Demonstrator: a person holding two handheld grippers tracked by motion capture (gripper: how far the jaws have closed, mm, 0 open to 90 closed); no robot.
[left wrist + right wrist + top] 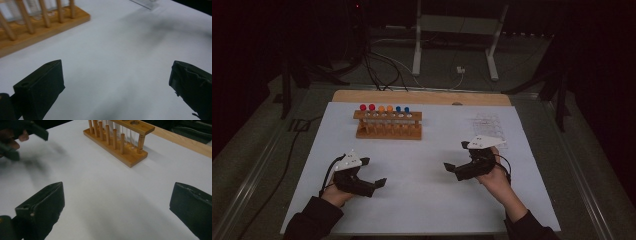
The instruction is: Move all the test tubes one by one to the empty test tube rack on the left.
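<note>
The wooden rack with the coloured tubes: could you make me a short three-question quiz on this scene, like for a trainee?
1. True or false: the left gripper holds a tube from the rack.
2. How many capped tubes stand in the rack: A four, B six, C nine?
3. Name the cap colours from left to right.

Key:
1. False; both the left and the right gripper are open with nothing between the jaws.
2. B.
3. Red, orange, blue, two of each.

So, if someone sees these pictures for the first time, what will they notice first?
Probably the wooden rack at the far middle of the white table, holding tubes with red, orange and blue caps. Then the left gripper and right gripper near the front, jaws wide apart and holding nothing.
</note>
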